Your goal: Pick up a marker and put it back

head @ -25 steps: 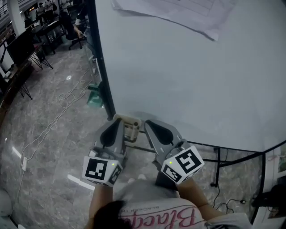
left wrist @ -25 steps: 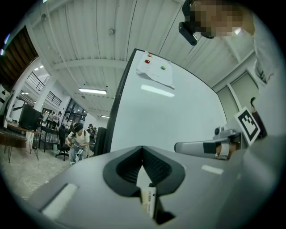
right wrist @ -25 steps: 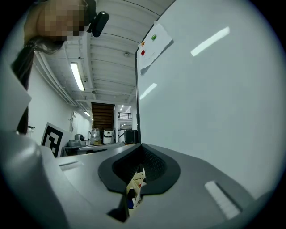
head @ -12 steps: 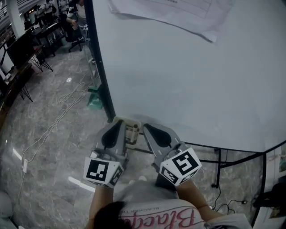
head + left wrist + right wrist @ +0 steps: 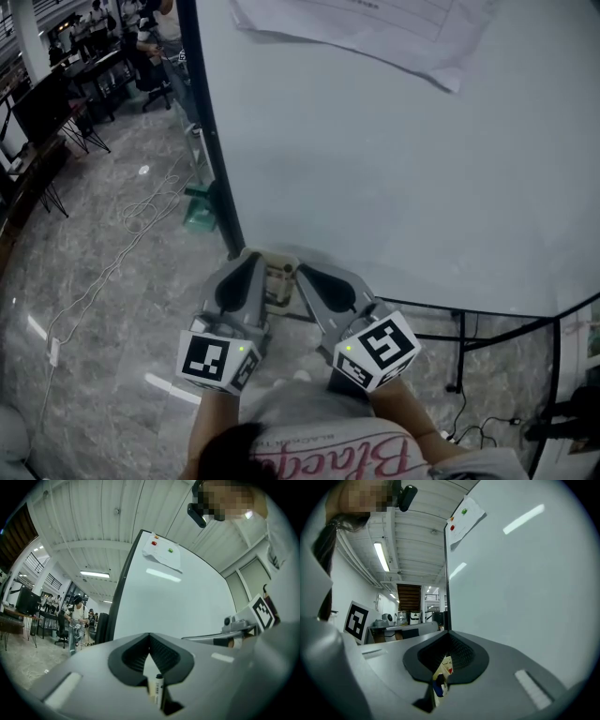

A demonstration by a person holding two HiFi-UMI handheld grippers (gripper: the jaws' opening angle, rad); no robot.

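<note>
A: Where's the marker?
B: Low centre of the left gripper view. A white marker with a black cap stands upright in the slit below the tips of the left tongs.
A: Gripped?
B: The tips press together, with no clear grip on it. The right tongs are closed the same way, and a blue marker shows through their slit.
A: Head view?
B: The 2 tongs flank the holder at the lower left corner of the whiteboard, bottom centre of the frame.
</note>
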